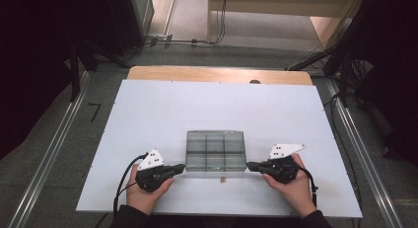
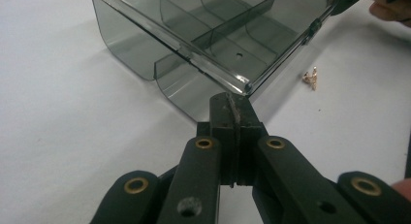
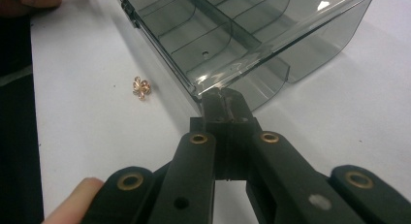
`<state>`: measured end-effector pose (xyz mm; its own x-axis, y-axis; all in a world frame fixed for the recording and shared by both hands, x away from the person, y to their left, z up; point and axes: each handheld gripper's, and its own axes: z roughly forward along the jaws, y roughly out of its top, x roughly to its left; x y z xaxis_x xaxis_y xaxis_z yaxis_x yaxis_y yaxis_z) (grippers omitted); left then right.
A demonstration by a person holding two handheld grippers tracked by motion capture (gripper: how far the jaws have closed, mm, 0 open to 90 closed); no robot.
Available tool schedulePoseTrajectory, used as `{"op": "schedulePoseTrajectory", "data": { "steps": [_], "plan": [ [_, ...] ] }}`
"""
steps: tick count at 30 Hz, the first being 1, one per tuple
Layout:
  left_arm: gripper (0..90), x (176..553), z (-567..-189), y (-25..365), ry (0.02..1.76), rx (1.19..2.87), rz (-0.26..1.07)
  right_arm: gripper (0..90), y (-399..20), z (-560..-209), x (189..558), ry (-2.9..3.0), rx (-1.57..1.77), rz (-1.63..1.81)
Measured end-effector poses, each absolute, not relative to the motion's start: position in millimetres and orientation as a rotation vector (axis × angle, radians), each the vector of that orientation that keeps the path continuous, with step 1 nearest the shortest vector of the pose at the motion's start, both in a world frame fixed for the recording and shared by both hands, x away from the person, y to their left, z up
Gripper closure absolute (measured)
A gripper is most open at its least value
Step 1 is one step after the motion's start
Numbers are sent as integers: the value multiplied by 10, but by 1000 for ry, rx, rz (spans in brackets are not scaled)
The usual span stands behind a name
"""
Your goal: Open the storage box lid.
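Observation:
A smoky clear plastic organizer box [image 1: 215, 150] with several empty compartments sits on the white tabletop [image 1: 148, 114]. My left gripper [image 1: 183, 167] lies at the box's near left corner, jaws pressed together, tips touching the corner rim [image 2: 231, 102]. At the near right corner my right gripper [image 1: 249, 165] is shut the same way, its tips against the rim there [image 3: 224, 99]. Nothing shows between either pair of jaws. A small gold flower-shaped trinket [image 1: 223, 179] lies loose on the table just in front of the box, between the two grippers [image 2: 310, 78] [image 3: 141, 87].
A wooden strip [image 1: 219, 74] borders the table's far edge. Metal rails [image 1: 49, 154] run along the floor on both sides, with dark stands and cables beyond. White surface stretches behind and beside the box.

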<state>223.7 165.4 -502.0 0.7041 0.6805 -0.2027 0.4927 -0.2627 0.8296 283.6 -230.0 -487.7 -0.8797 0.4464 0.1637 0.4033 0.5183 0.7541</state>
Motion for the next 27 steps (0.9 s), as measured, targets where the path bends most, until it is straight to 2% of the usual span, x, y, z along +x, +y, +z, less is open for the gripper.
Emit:
{"op": "schedulePoseTrajectory", "data": {
  "steps": [27],
  "plan": [
    [900,2216,-4983,1626,847,1889,218,883,-2302,-4858,2828,2682,758,1383]
  ]
}}
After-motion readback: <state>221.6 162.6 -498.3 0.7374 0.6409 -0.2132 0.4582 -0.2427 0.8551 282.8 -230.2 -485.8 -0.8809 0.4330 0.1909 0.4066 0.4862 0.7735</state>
